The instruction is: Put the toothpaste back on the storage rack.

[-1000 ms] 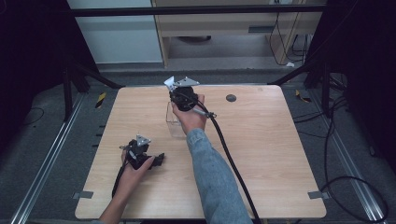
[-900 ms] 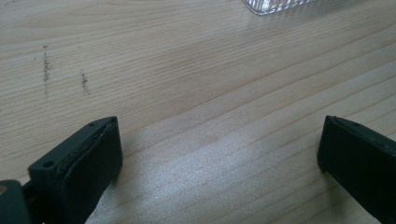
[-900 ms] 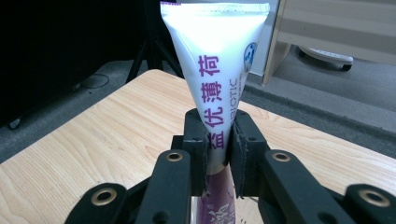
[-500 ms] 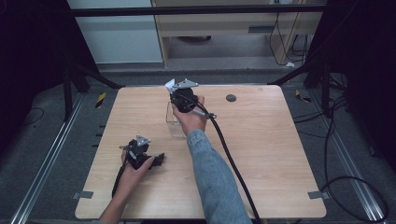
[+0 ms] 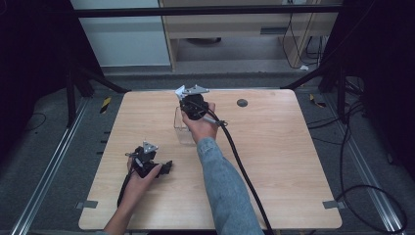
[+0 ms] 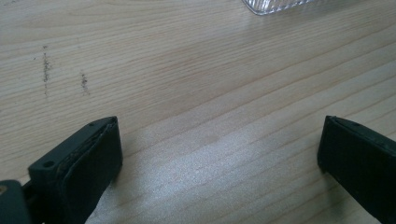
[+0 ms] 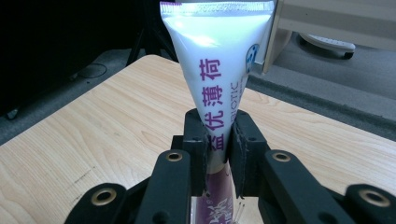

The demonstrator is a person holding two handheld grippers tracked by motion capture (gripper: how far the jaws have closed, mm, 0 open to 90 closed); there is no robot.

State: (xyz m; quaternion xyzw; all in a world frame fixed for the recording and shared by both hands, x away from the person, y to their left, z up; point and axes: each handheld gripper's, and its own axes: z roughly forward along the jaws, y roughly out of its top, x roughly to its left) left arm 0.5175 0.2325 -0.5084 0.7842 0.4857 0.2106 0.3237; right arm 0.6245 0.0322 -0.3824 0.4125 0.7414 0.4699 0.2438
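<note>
My right claw (image 7: 219, 140) is clenched on a white toothpaste tube (image 7: 219, 60) with purple lettering — the jaws pinch it partway up, its crimped flat end rising above them. In the high view this claw (image 5: 193, 100) sits over a clear plastic container (image 5: 180, 121) at the far middle of the desk (image 5: 293, 161), and the tube's lower end seems to drop toward that container. My left claw (image 5: 166, 166) rests low on the near left of the desk, well apart — jaws spread wide over bare wood, with a clear container edge (image 6: 275, 5) beyond them.
</note>
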